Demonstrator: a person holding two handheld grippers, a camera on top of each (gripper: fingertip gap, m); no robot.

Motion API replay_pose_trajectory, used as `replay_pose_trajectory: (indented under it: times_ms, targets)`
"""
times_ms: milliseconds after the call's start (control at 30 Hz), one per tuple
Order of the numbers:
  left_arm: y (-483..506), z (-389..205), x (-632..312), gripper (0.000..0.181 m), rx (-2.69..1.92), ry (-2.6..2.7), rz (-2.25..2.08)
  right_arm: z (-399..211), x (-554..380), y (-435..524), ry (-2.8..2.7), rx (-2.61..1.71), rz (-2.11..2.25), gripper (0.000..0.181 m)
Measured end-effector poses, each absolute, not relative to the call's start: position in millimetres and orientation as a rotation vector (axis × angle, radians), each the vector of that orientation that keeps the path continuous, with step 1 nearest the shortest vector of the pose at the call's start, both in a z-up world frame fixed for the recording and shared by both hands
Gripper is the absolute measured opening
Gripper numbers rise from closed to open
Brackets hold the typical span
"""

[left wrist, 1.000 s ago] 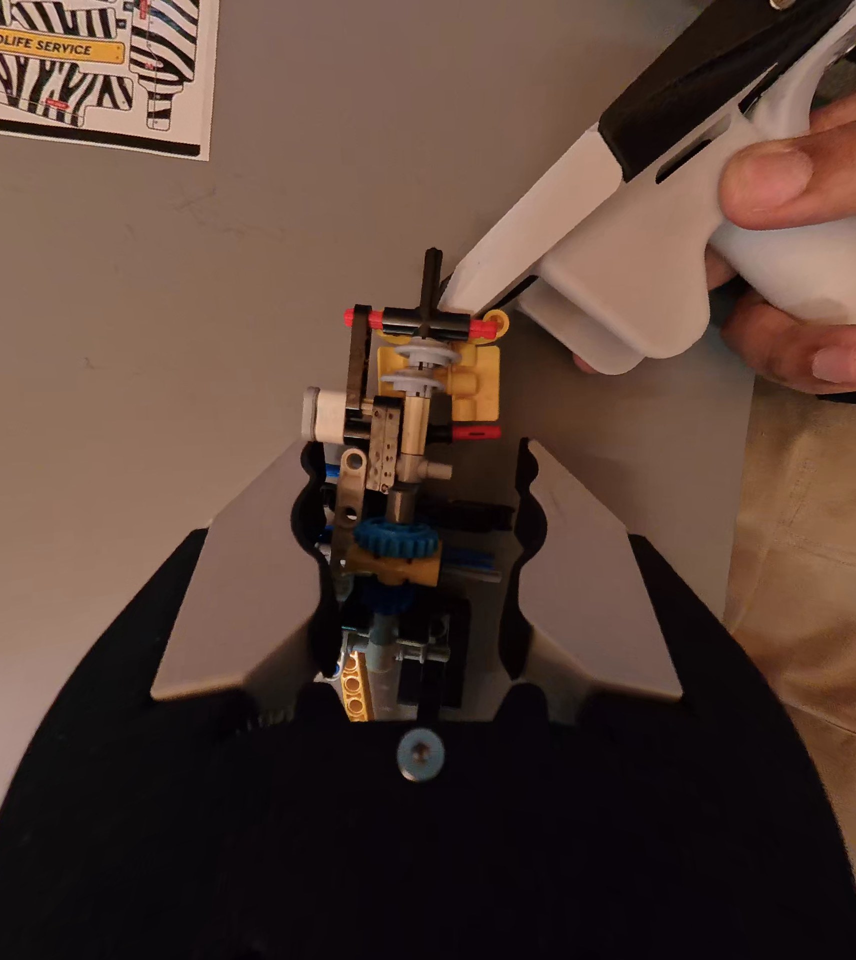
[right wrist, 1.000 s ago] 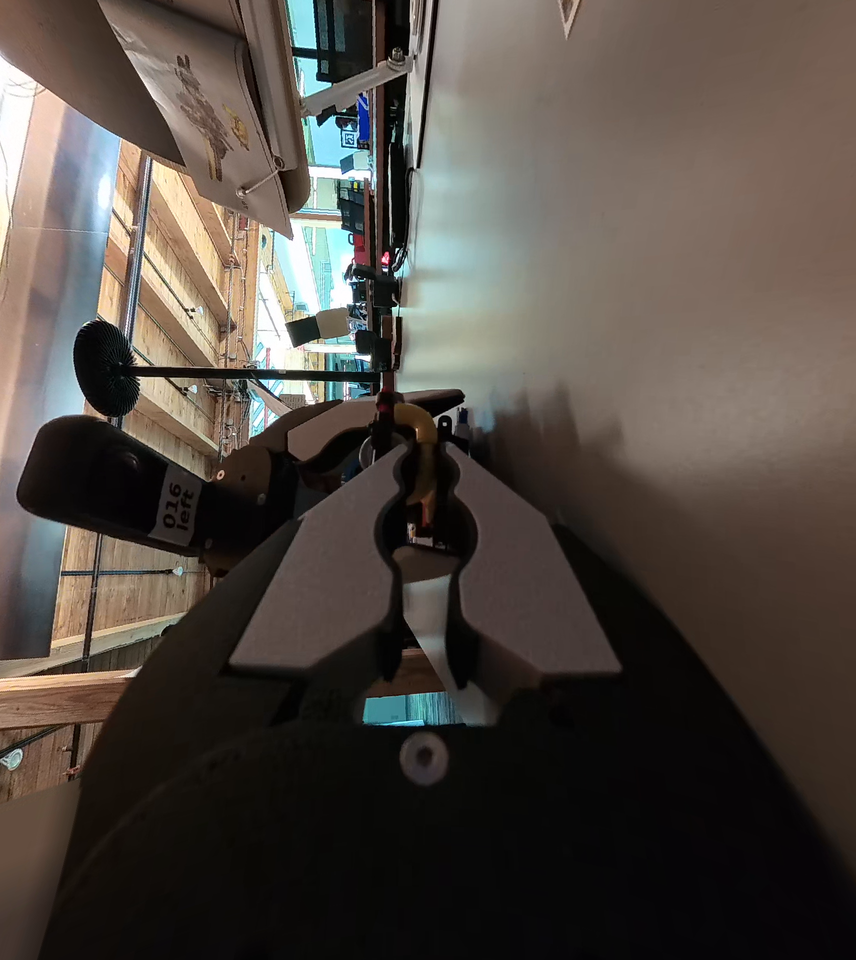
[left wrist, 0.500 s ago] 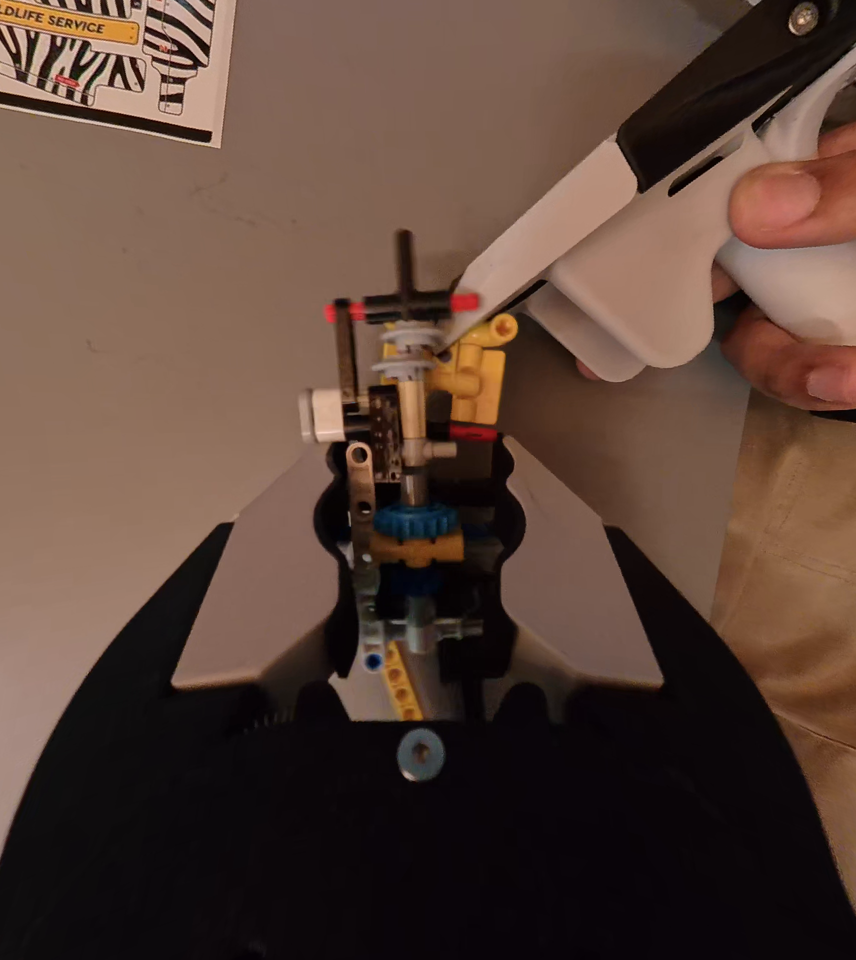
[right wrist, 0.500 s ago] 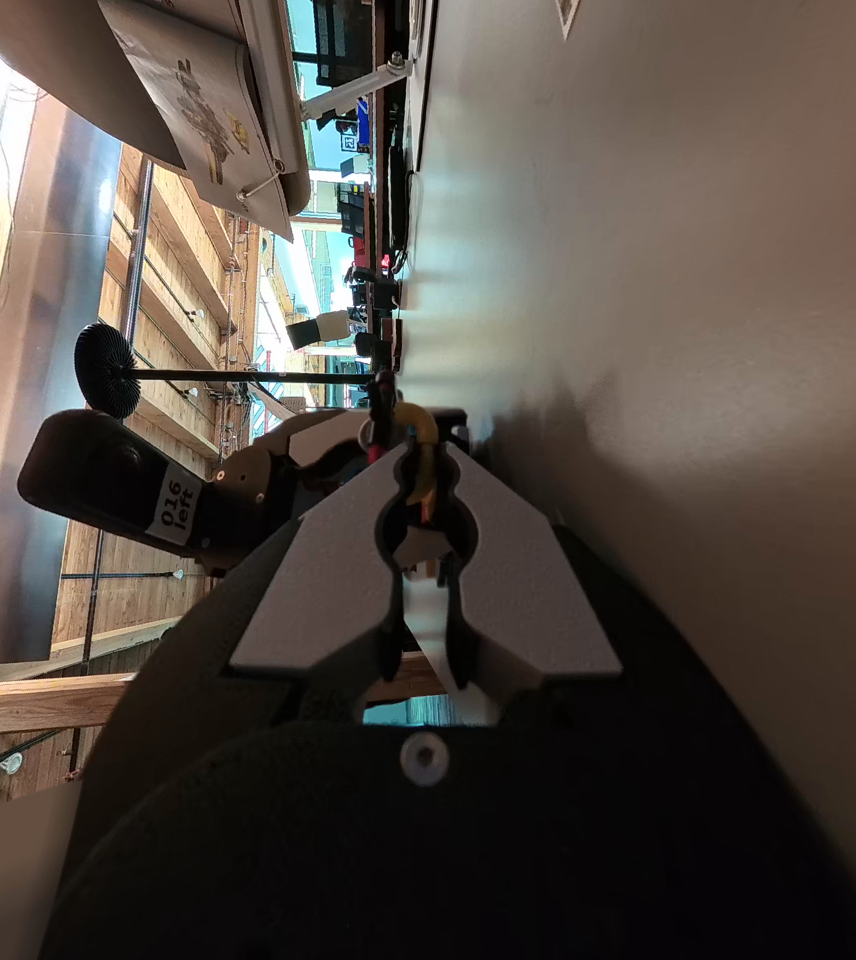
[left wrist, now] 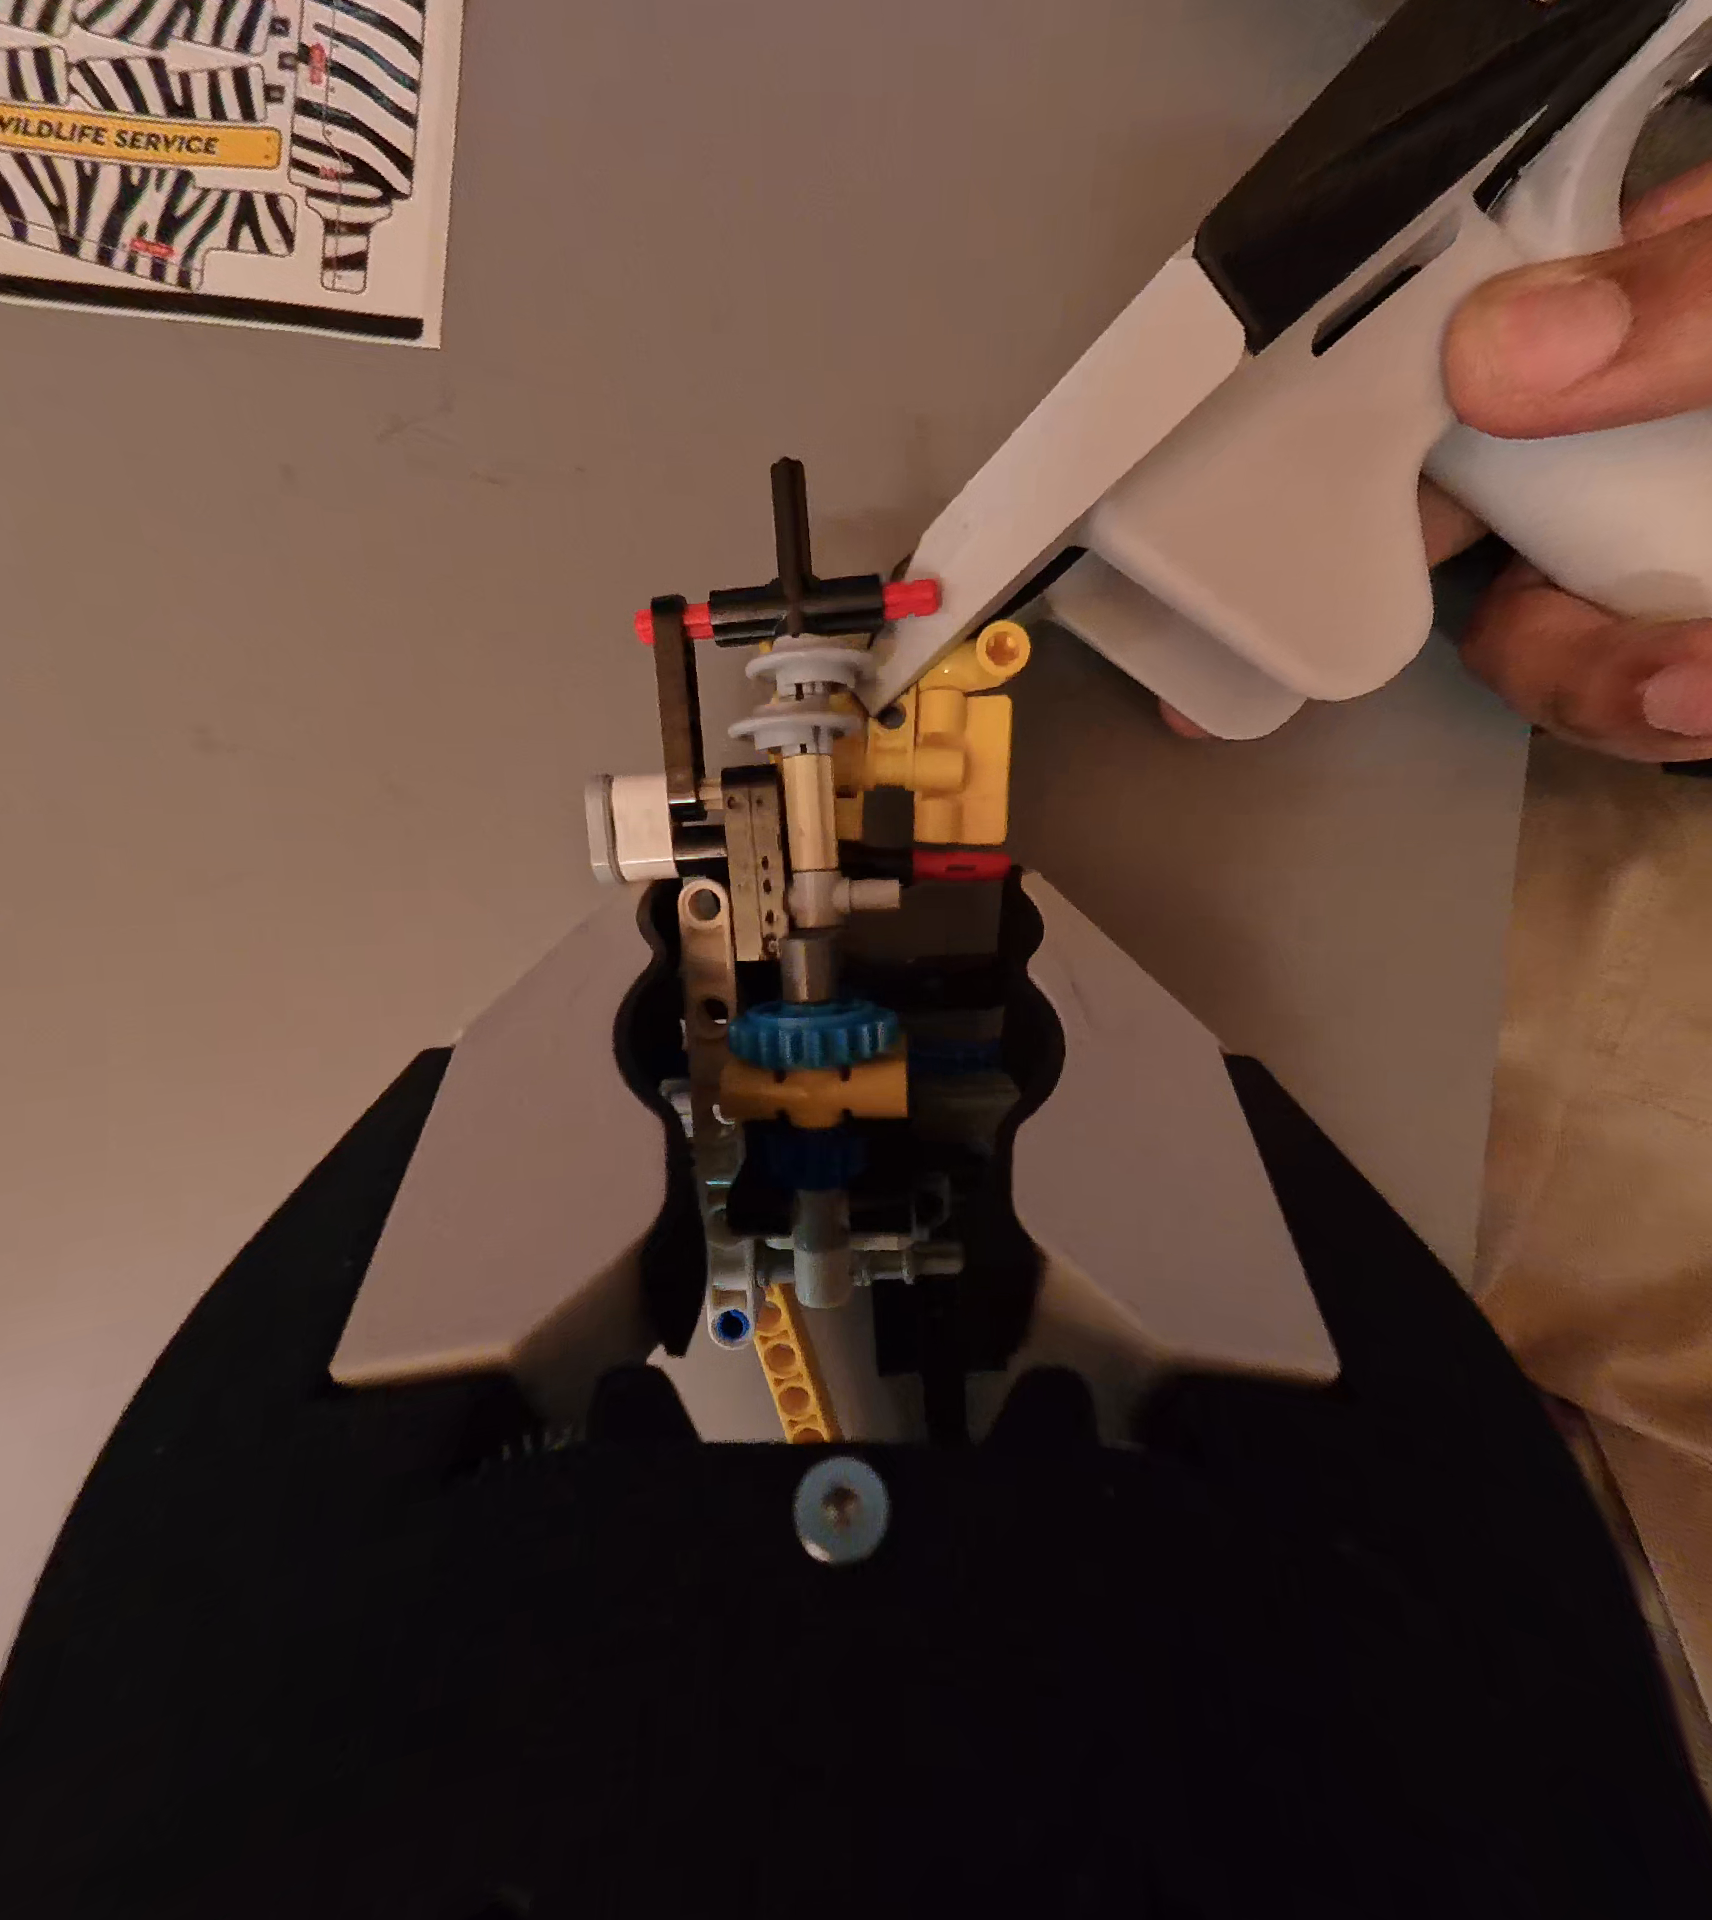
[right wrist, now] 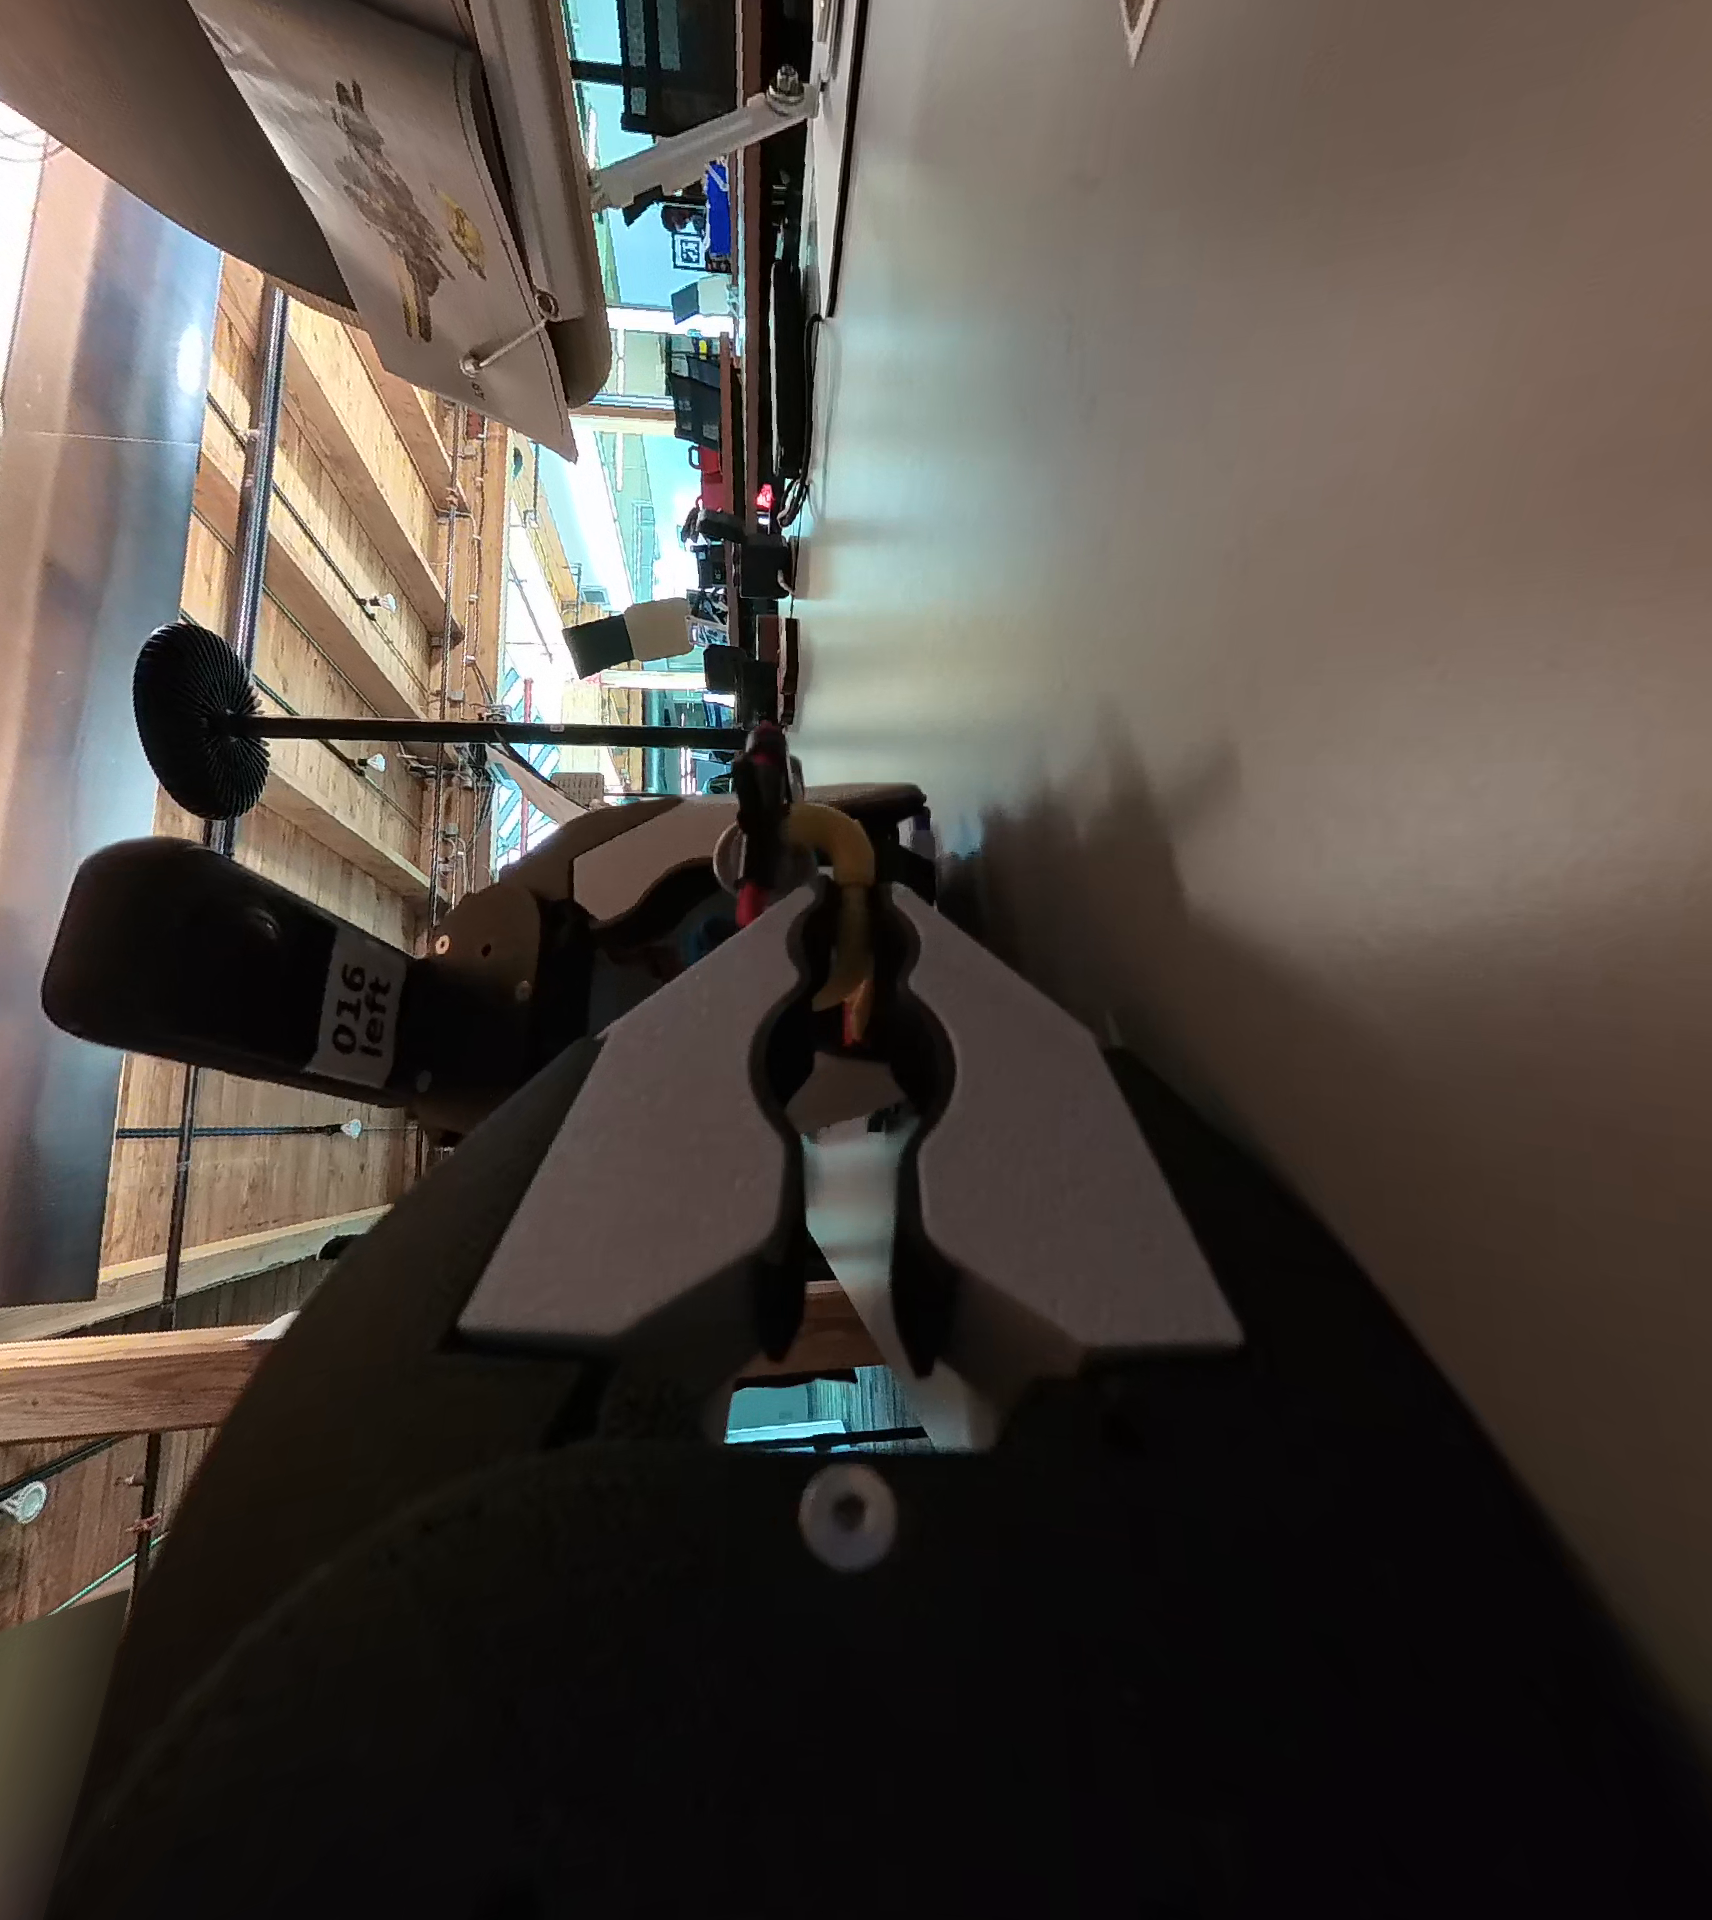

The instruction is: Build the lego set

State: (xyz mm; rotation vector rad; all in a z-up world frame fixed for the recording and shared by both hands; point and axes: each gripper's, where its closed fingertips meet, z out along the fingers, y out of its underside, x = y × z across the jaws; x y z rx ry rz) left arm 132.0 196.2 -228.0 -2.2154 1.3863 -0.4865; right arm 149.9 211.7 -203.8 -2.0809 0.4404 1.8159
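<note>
Lego assembly (left wrist: 810,935) is my landmark, and nearest my left camera its lower end sits between my left gripper (left wrist: 836,914)'s grey fingers (left wrist: 540,1164), which are clamped on it around the dark frame and the blue gear (left wrist: 812,1034). Below the gear a yellow beam (left wrist: 795,1371) runs back toward the gripper body. Just past the fingertips the assembly sticks out over the grey table (left wrist: 260,675): a white cylinder (left wrist: 632,826) on its left side, a tan axle up the middle, a short red pin (left wrist: 956,862) on its right. Beyond that sits a yellow connector block (left wrist: 956,758) beside two light grey pulley discs (left wrist: 800,691), and at the far end a black cross axle (left wrist: 792,597) with red tips. My right gripper (left wrist: 893,649) comes in from the upper right of the assembly, held in a hand (left wrist: 1641,436), its tip touching the assembly at the yellow block by the discs. In my right camera its fingers (right wrist: 1039,1122) are nearly together with the yellow piece (right wrist: 847,935) showing in the narrow gap at the tips; I cannot tell whether they actually pinch it. Far beyond the assembly, to its upper left, a zebra-striped sticker sheet (left wrist: 166,156) lies flat on the table.
</note>
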Motion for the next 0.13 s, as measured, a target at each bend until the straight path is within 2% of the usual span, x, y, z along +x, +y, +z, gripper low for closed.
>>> replay_pose_trajectory:
  times_ms: [133]
  targets:
    - [196.8,-228.5,133.2,0.062,-2.207,1.4,-0.486,-203.2,152.7,213.7,0.46,-2.066,1.813,0.006]
